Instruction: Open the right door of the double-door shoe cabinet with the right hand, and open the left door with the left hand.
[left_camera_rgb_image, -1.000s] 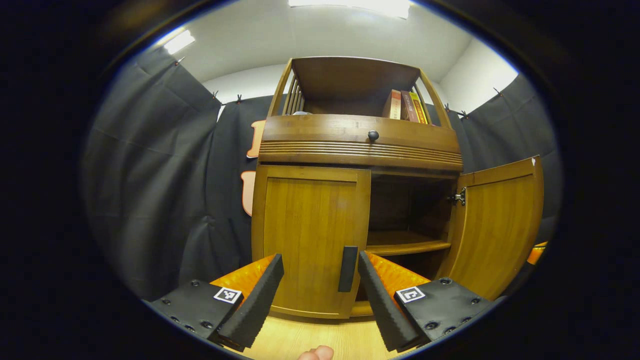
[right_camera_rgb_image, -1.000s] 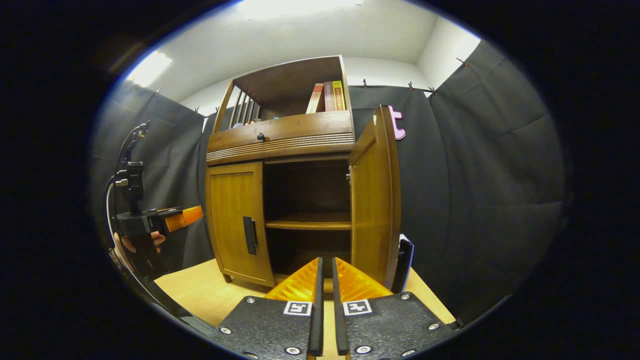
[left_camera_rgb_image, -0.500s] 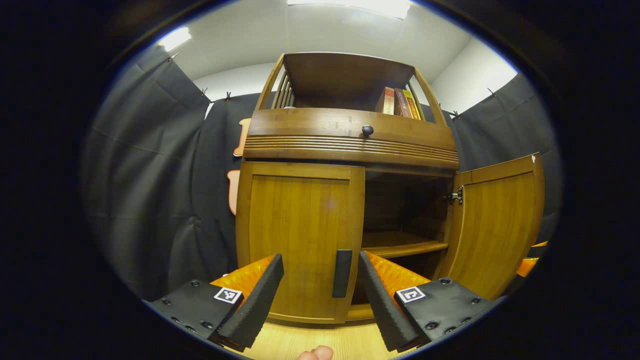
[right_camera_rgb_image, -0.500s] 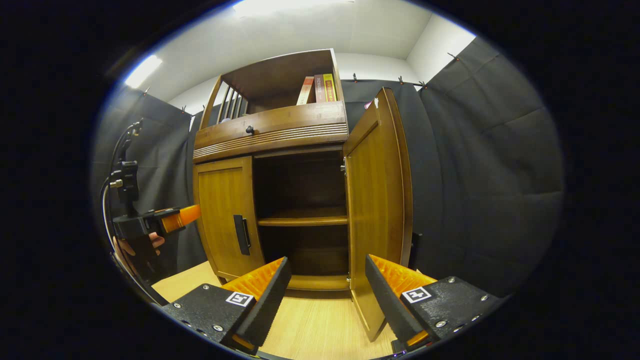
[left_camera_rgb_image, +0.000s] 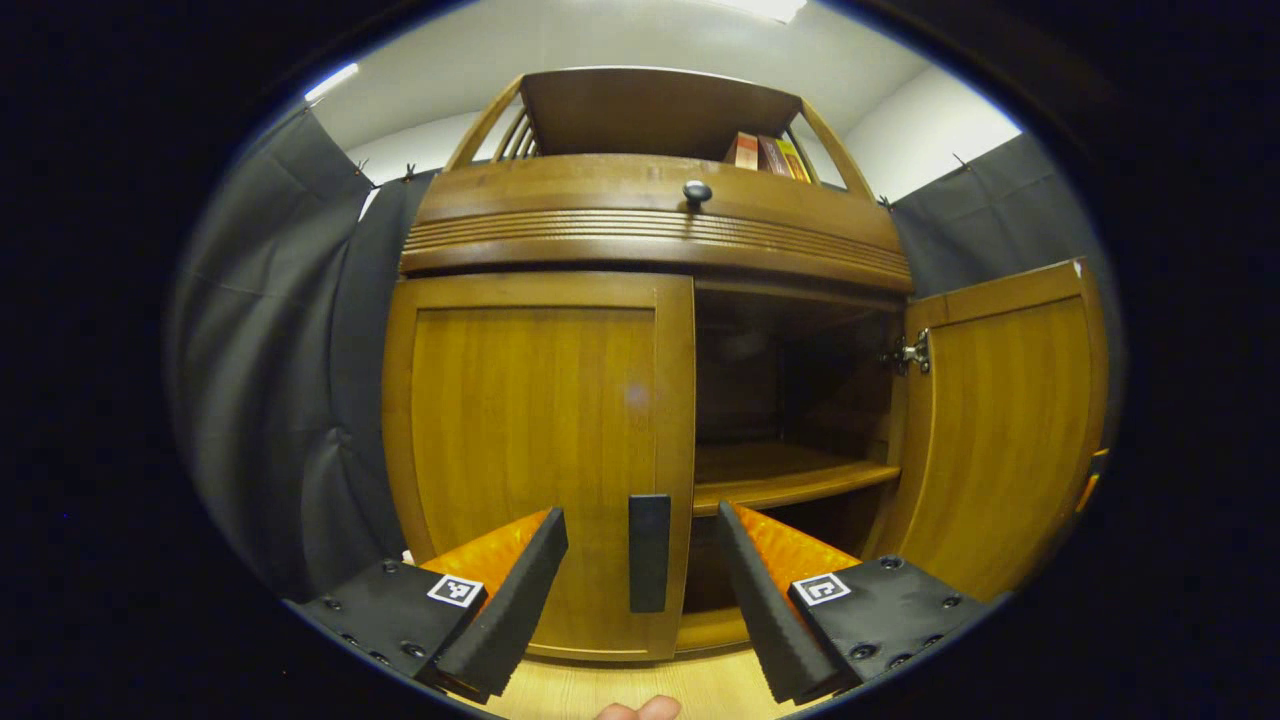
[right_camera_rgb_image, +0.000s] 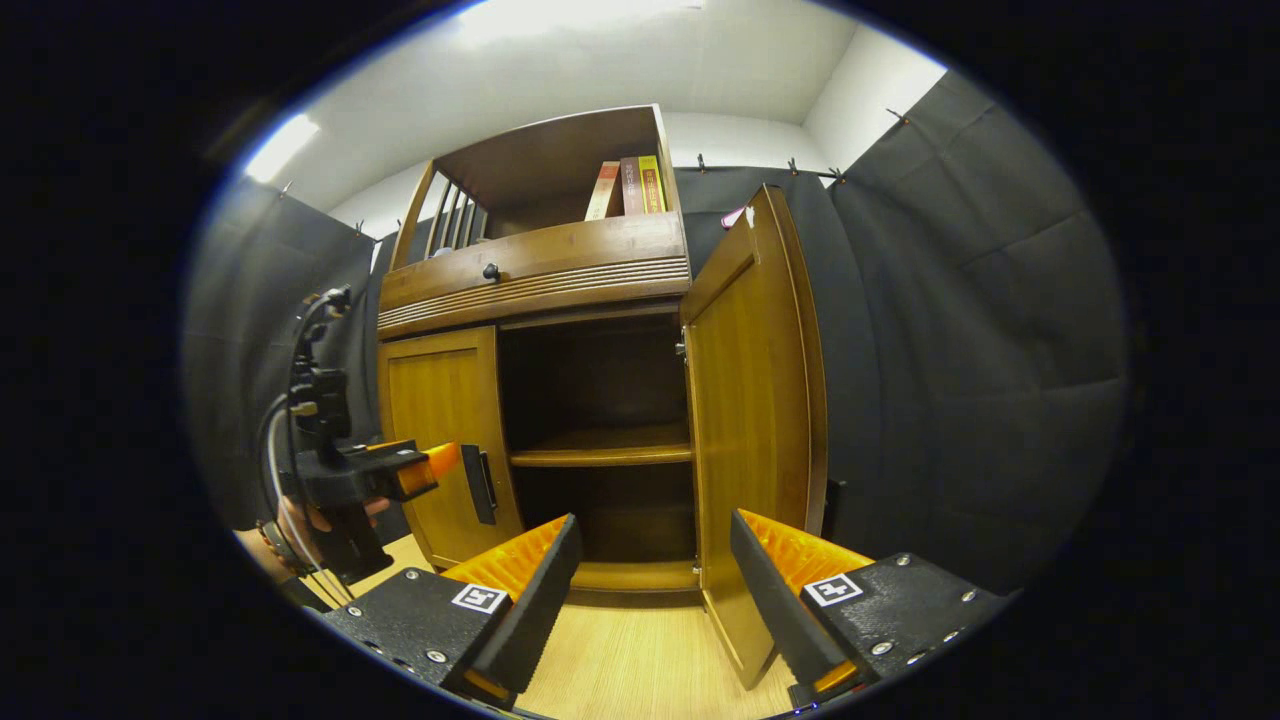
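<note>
Two claws spread wide, empty: left claw (left_camera_rgb_image: 640, 590) framing the dark handle (left_camera_rgb_image: 649, 552) of the shut left door (left_camera_rgb_image: 535, 450), right claw (right_camera_rgb_image: 655, 600) before the swung-open right door (right_camera_rgb_image: 750, 400). Beyond, shoe cabinet (right_camera_rgb_image: 535, 280), bare shelf (right_camera_rgb_image: 600, 455), books (right_camera_rgb_image: 625, 187) up top.

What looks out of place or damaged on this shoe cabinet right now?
Nothing stands out. The right door is swung open on its hinge, the left door is shut and square, and the books stand upright on top. No damage shows.
</note>
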